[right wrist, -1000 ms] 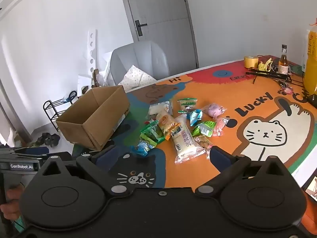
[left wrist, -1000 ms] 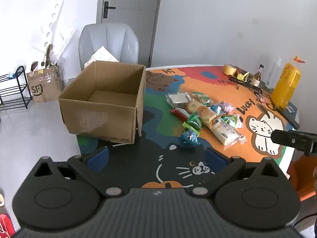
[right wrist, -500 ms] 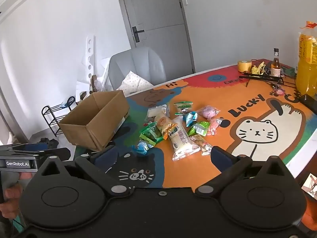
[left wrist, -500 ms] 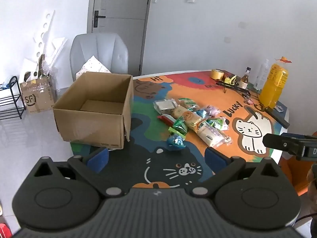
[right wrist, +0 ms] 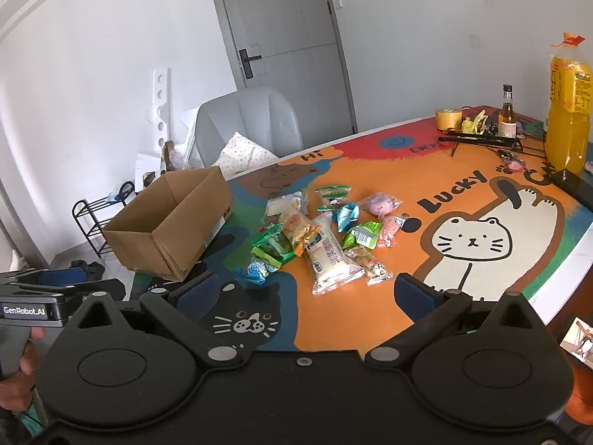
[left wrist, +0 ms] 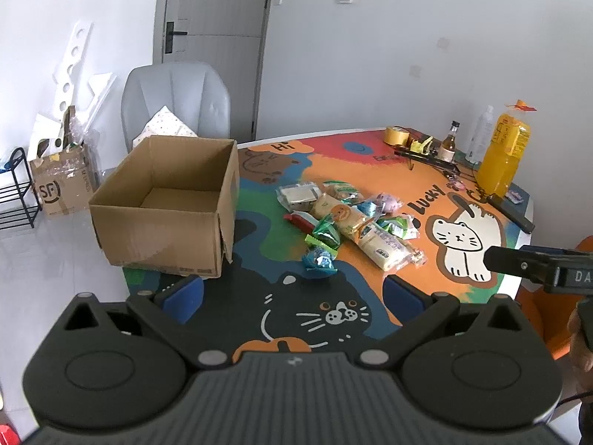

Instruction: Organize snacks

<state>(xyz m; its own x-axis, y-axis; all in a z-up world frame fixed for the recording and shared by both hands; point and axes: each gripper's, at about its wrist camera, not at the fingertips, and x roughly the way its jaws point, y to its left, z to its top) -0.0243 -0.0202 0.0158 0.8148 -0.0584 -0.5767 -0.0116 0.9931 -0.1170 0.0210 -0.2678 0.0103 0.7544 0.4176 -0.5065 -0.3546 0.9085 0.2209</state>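
Left hand-held gripper point(left wrist: 292, 289): blue-padded fingers spread wide, nothing between them, hovering over the near edge of the colourful cartoon-cat desk point(left wrist: 370, 163). Right hand-held gripper point(right wrist: 304, 289): same, fingers wide apart and not holding anything, over the black-cat print at the desk's near side.

Pile of wrapped snack packets point(left wrist: 348, 218) lies loose mid-desk, ahead of both grippers and apart from them. Closest piece to the left gripper is a small blue foil packet point(left wrist: 319, 258), just ahead, between the finger lines. In the right wrist view the long white bread packet point(right wrist: 331, 257) sits straight ahead, blue packet forward-left.

Open brown cardboard box point(left wrist: 166, 200) stands upright on the desk's left edge, forward-left of the left gripper, just beside the pile; interior looks bare.

Far desk corner: tall orange juice bottle point(right wrist: 569, 111), small glass bottle point(right wrist: 507, 113), roll of yellow tape point(right wrist: 448, 118). Grey chair point(left wrist: 174, 100) behind the box.
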